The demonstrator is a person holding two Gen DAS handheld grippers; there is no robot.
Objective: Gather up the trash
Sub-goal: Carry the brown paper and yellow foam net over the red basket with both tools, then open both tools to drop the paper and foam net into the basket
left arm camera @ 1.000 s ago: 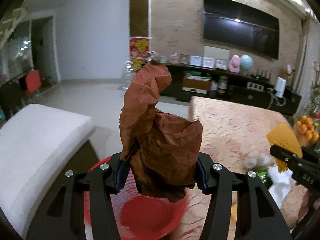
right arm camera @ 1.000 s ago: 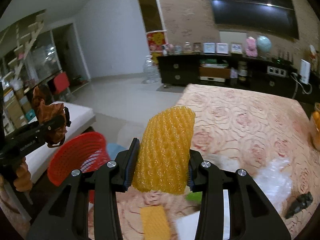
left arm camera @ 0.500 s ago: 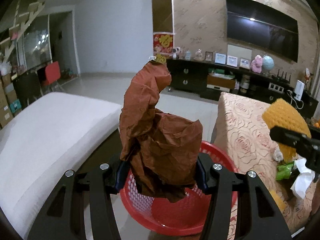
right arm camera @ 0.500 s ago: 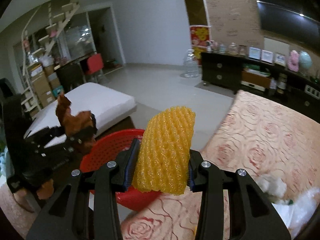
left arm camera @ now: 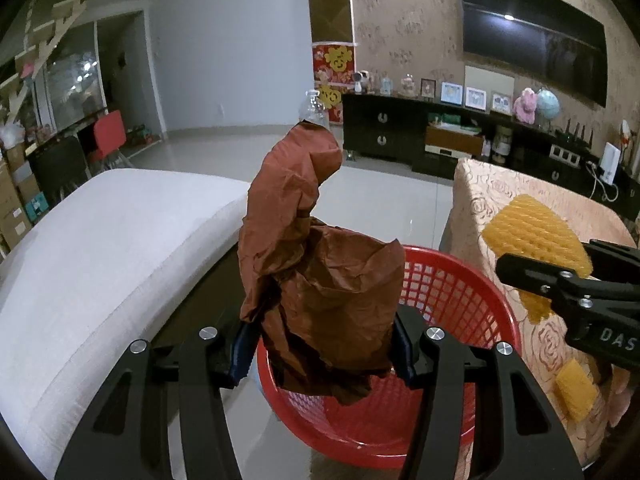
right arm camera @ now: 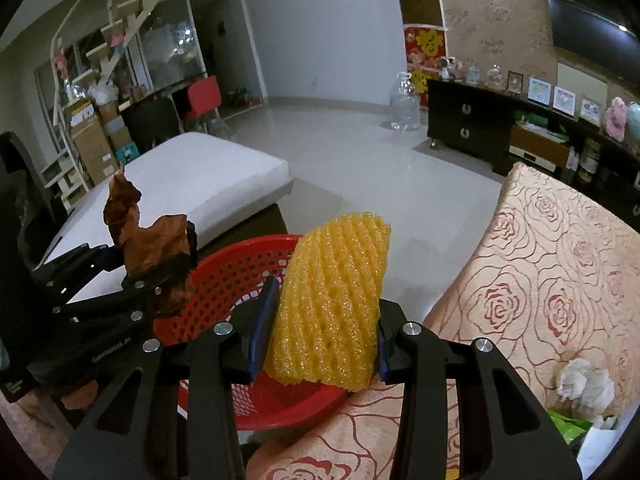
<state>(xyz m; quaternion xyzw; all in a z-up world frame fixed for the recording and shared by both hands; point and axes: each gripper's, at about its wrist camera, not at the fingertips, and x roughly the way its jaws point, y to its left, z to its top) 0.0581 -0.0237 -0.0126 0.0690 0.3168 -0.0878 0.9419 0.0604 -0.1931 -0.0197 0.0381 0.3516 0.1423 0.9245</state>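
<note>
Trash is pinched in both grippers over the red basket (left arm camera: 460, 292): brown paper (left arm camera: 320, 292) in the left gripper (left arm camera: 324, 348), yellow foam net (right arm camera: 332, 304) in the right gripper (right arm camera: 320, 340), which may drop outside the rim.

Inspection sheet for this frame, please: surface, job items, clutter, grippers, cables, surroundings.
Surface: table with rose-patterned beige cloth.
Job's things: crumpled brown paper; yellow foam fruit net; red perforated plastic basket below the table edge, seemingly empty.
Clutter: white crumpled tissue, green wrapper, a second yellow foam piece on the cloth.
Grippers: left gripper shut on the paper above the basket; right gripper shut on the net.
Cables: white cord by the white device.
Surroundings: white cushioned bench, wall-mounted TV, dark sideboard.
</note>
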